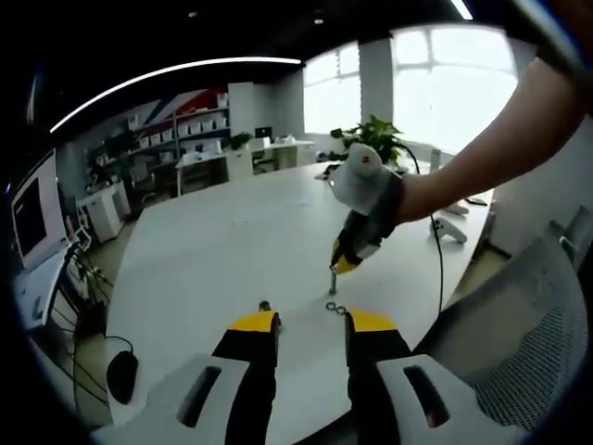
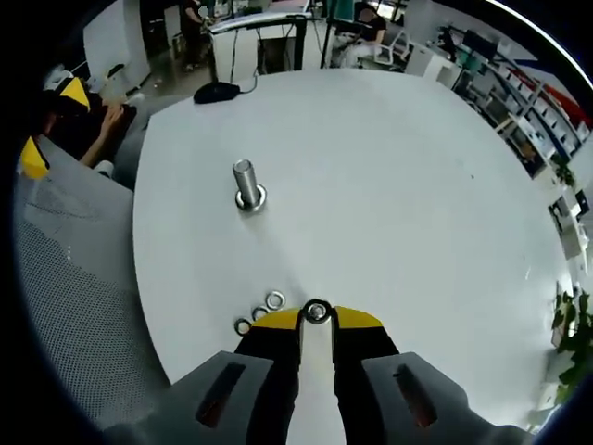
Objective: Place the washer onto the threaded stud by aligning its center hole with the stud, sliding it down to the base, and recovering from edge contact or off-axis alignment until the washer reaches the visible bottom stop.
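My right gripper (image 2: pixel 317 313) fingers hold 1 washer (image 2: pixel 317 311); the stud (image 2: pixel 246 183) is still bare. Left gripper (image 1: pixel 311 322) fingers stand wide, holding nothing.

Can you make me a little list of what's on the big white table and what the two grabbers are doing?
table: white table, large and rounded
stud: threaded stud standing upright, one washer already at its base
spare washers: three loose washers lying flat beside the right gripper's tips
right gripper: right gripper, jaws nearly closed on a washer at their tips
left gripper: left gripper, jaws apart, holding nothing
other things: mesh chair at the table edge, potted plant at the far side
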Action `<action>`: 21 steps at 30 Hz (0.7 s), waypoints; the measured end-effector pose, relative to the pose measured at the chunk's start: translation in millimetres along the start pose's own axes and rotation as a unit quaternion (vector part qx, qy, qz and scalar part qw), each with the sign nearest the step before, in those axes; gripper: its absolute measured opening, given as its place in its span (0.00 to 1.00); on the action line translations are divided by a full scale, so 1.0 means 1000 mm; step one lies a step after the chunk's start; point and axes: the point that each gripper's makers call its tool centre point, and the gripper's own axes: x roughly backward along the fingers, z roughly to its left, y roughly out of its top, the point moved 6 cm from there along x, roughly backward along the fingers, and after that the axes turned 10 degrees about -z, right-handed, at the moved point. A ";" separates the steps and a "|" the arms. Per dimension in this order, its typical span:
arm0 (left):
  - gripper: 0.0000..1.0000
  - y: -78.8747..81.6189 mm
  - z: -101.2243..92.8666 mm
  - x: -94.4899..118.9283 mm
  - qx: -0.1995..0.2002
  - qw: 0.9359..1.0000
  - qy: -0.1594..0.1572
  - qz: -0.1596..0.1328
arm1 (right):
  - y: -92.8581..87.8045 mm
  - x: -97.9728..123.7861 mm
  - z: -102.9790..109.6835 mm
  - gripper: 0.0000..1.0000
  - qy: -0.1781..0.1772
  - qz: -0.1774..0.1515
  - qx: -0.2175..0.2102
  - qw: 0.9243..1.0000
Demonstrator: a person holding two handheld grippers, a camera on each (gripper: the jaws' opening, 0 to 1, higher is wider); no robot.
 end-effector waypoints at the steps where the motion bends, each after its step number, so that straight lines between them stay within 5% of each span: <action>1: 0.27 0.000 0.000 0.000 0.000 1.000 0.000 0.000 | 0.000 -0.001 0.000 0.14 0.000 -0.001 0.000 1.000; 21: 0.26 -0.001 0.000 0.000 -0.001 1.000 -0.001 0.002 | -0.004 -0.004 0.001 0.16 -0.003 0.003 -0.019 1.000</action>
